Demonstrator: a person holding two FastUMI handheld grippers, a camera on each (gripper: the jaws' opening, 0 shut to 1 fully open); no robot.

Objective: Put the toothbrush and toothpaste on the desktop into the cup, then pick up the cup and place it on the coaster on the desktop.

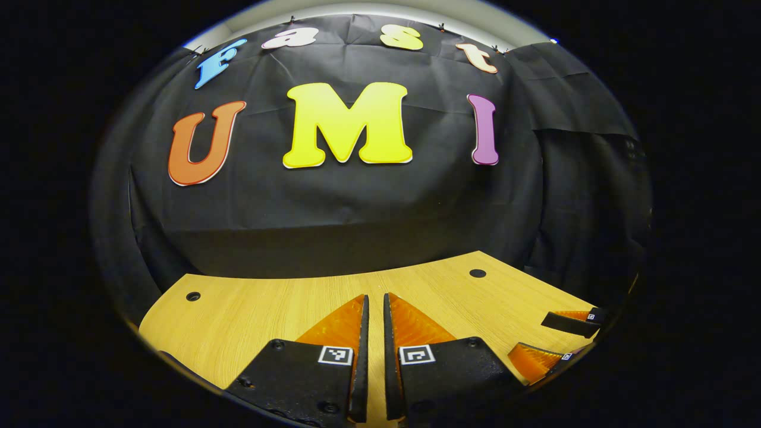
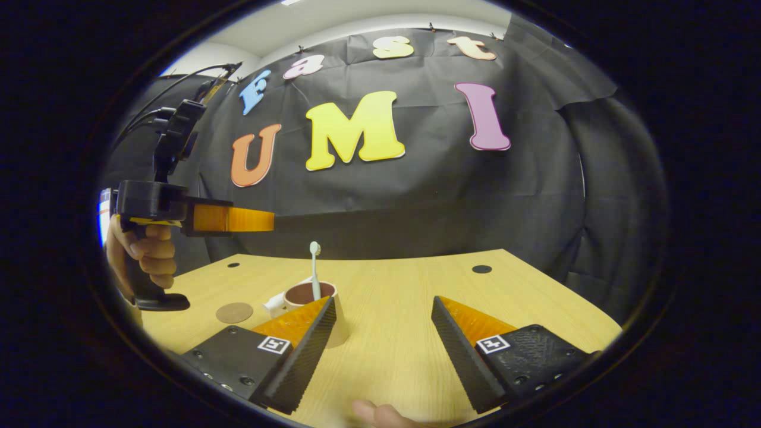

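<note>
Left gripper [image 1: 376, 324]: in the left gripper view its fingers [image 1: 358, 356] are clenched, with only a thin slit between the pads and nothing held in it. They point across the wooden tabletop [image 1: 250, 315] toward the black cloth wall. The right gripper [image 1: 553, 342] shows at the lower right edge of that view, low over the tabletop.

Right gripper [image 2: 383, 324]: in the right gripper view its fingers [image 2: 303, 351] are released and spread wide, with bare tabletop [image 2: 404, 285] between them. A fingertip of the holding hand [image 2: 377, 413] shows at the bottom edge of that view.

Cup [image 2: 318, 312]: stands upright on the tabletop, just beyond the tip of the finger on the view's left side, which hides part of its lower wall. Whether that finger touches the cup cannot be told.

Toothbrush [image 2: 314, 267]: stands in the cup, head up, leaning slightly.

Toothpaste [image 2: 279, 303]: a white tube end projects at the cup's left side; whether it sits inside the cup or lies against it cannot be told.

Coaster [image 2: 234, 312]: a round brown disc lying flat on the tabletop, left of the cup and apart from it, with nothing on it.

In the same view the left gripper [image 2: 255, 220] hangs above and left of the cup, held by a hand [image 2: 142, 249] around its grip. It is seen side-on.
</note>
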